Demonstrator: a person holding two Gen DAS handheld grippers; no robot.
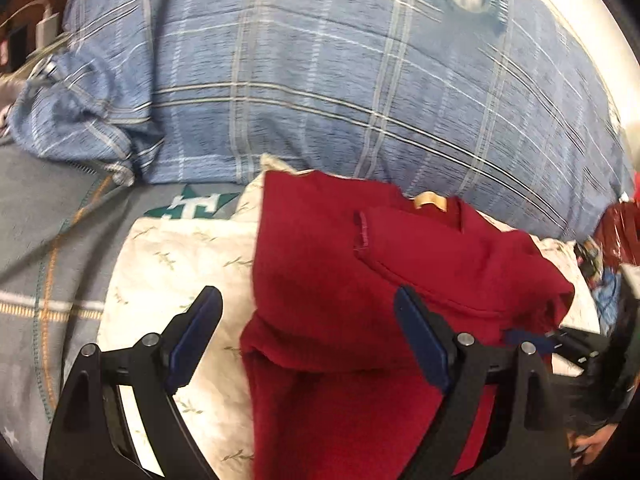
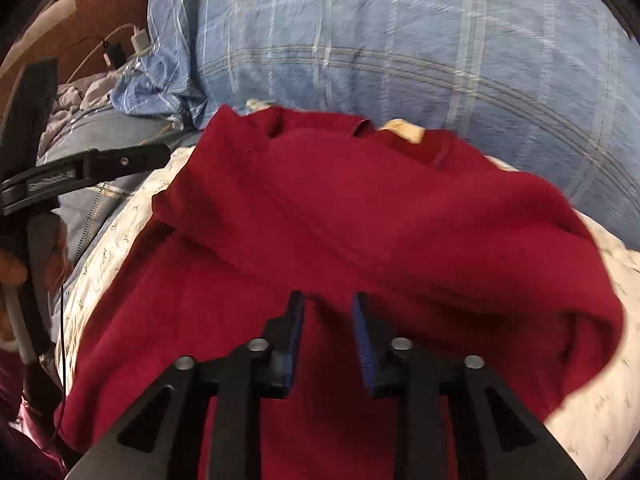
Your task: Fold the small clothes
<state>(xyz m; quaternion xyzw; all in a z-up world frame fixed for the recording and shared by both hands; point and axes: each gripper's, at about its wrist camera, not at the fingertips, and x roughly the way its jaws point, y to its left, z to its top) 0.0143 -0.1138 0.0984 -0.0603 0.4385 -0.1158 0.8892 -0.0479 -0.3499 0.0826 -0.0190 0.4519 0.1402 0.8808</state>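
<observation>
A dark red garment (image 1: 340, 264) lies partly folded on a white leaf-print cushion (image 1: 180, 272), a tan neck label (image 1: 430, 200) at its far edge. My left gripper (image 1: 308, 300) is open wide and empty, its jaws hovering over the garment's left edge. In the right wrist view the red garment (image 2: 320, 208) fills the middle, its upper layer folded over. My right gripper (image 2: 328, 300) is partly open just above the fold; no cloth shows between the pads (image 2: 296, 336). The left gripper's black frame (image 2: 92, 168) shows at the left edge.
A large blue plaid pillow (image 1: 340, 80) lies behind the cushion. A grey bedspread (image 1: 40, 220) with stitching lies left. A white charger and cable (image 2: 138, 40) sit at the far left by a brown headboard. Red and blue items (image 1: 616, 240) lie at the right.
</observation>
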